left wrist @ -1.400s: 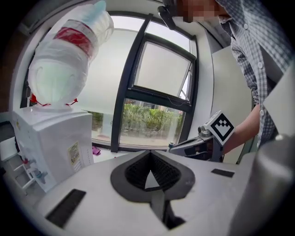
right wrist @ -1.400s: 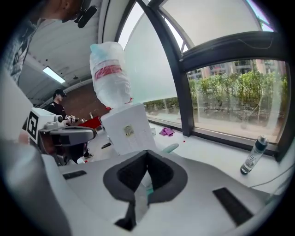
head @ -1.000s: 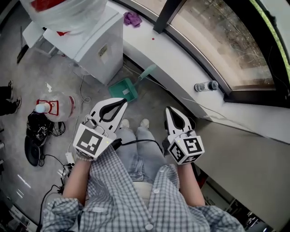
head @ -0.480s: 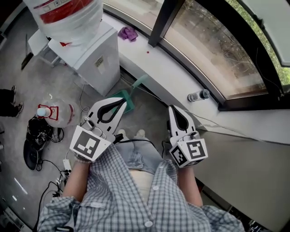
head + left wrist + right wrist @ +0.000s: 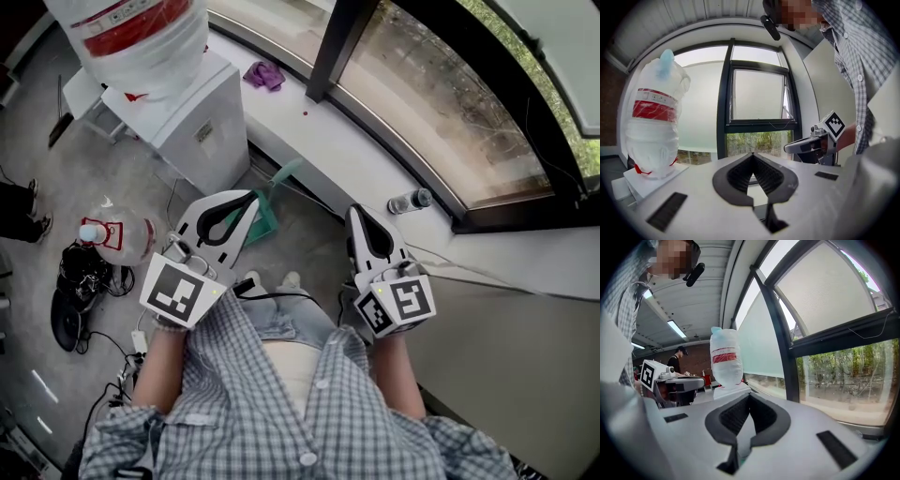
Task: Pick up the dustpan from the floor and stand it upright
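Observation:
The teal dustpan [image 5: 265, 216] lies on the floor against the wall under the window sill, and its pale handle [image 5: 289, 172] leans up toward the sill. In the head view my left gripper [image 5: 251, 195] is held well above the floor and covers part of the pan. It is shut with nothing in it, the fingertips meeting in the left gripper view [image 5: 752, 154]. My right gripper [image 5: 353, 212] is beside it at the right, also shut and holding nothing [image 5: 749, 394]. Both point roughly level at the window. Neither gripper view shows the dustpan.
A white water dispenser [image 5: 192, 117] with a big bottle stands left of the dustpan. On the floor lie a spare water jug [image 5: 117, 234], a black bag [image 5: 73, 281] and cables. The sill [image 5: 337, 159] bears a small bottle [image 5: 410, 200] and a purple cloth [image 5: 265, 75].
Both grippers have risen, still shut and with nothing in them. The left one now covers more of the dustpan, which lies where it was.

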A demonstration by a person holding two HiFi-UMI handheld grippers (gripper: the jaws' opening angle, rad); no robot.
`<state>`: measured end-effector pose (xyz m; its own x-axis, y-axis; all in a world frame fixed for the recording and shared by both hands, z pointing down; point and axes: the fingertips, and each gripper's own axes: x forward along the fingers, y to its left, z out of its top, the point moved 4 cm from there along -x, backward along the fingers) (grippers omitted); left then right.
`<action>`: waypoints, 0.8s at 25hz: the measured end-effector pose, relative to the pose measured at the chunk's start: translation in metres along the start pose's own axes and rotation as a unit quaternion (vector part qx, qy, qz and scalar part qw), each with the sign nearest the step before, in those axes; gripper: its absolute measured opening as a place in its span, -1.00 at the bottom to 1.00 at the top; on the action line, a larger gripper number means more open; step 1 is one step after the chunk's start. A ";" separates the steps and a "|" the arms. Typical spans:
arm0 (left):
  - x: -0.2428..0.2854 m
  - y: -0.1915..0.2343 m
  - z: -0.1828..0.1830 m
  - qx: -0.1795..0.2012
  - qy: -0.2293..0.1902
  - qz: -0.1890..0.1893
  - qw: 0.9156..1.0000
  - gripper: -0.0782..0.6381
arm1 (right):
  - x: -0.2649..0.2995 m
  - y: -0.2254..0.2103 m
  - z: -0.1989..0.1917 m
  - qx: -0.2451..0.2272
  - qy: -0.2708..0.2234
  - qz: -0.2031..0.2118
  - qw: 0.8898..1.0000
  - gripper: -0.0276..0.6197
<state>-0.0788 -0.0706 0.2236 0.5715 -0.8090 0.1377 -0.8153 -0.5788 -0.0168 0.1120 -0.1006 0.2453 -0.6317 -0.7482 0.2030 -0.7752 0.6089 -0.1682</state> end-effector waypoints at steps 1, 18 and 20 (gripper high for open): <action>0.001 0.000 0.001 0.003 -0.001 0.000 1.000 -0.76 | 0.001 0.000 0.001 -0.001 -0.002 0.002 1.000 -0.90; -0.002 0.002 -0.003 -0.003 0.000 0.015 1.000 -0.76 | -0.001 0.007 -0.008 -0.021 0.017 0.014 1.000 -0.90; -0.002 0.002 -0.003 -0.004 0.001 0.015 1.000 -0.76 | -0.002 0.007 -0.009 -0.022 0.019 0.014 0.999 -0.90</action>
<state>-0.0818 -0.0699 0.2265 0.5464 -0.8259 0.1391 -0.8328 -0.5533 -0.0137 0.1072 -0.0927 0.2520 -0.6517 -0.7209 0.2356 -0.7564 0.6409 -0.1312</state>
